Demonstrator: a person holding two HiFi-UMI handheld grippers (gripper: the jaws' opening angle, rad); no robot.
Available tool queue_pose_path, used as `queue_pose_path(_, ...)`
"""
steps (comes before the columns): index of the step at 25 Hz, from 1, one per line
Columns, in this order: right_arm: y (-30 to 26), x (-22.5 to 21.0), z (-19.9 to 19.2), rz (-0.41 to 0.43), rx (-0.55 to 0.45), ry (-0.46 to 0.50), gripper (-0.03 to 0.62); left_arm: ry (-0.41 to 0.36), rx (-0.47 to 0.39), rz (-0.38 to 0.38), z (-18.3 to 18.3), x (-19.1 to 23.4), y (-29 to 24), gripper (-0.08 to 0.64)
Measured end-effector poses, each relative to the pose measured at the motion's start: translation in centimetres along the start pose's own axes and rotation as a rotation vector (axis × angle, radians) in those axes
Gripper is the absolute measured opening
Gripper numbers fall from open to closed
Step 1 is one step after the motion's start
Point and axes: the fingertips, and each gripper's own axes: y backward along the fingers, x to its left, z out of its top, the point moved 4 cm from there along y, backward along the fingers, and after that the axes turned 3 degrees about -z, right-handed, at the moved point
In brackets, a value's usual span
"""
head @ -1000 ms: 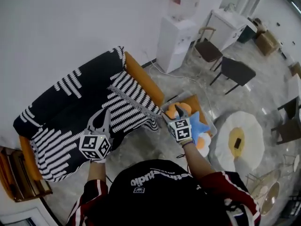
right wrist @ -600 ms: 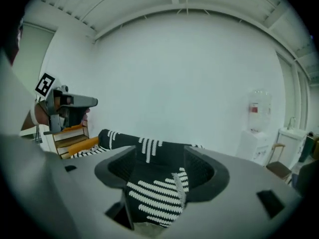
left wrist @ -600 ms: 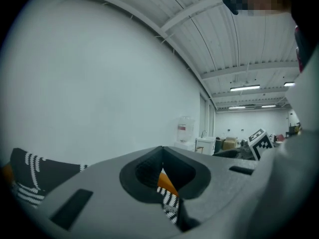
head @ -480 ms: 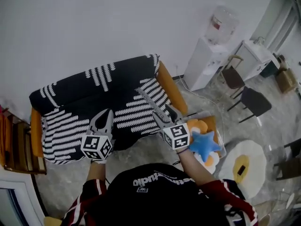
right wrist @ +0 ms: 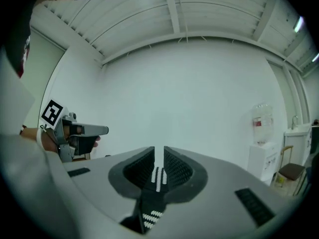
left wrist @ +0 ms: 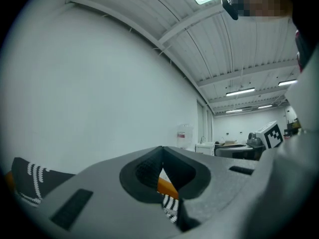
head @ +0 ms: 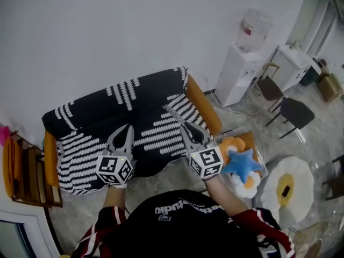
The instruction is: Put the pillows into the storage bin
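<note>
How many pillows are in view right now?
3, piled beside the sofa: blue star pillow on top, orange pillow behind it, white-and-orange pillow in front. Others may be hidden beneath.

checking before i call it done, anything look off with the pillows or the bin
The blue star-shaped pillow lies atop the orange pillow and the white flower pillow, seemingly heaped above the rim of the clear storage bin; the bin looks overfilled.
</note>
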Motion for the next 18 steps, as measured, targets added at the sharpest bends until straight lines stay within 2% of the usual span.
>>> queue_pose_path(6, 1.5, 0.6, 1.5, -0.044, -0.021, 0.014, 0.004, -0.021, 0.009, -0.075, -0.8, -2.1, -0.4, 0.003)
queue_pose_path(12, 2.4, 0.2, 1.3, -0.091, 0.026, 0.005, -0.005, -0.011, 0.007, -0.101, -1.4, -2.5, -0.4, 0.003)
queue_pose_path(18, 2.4, 0.7, 1.1, -0.06, 0.06, 0.001, -0.008, -0.007, -0.001, -0.113, -1.2, -2.7, -0.5, 0.003)
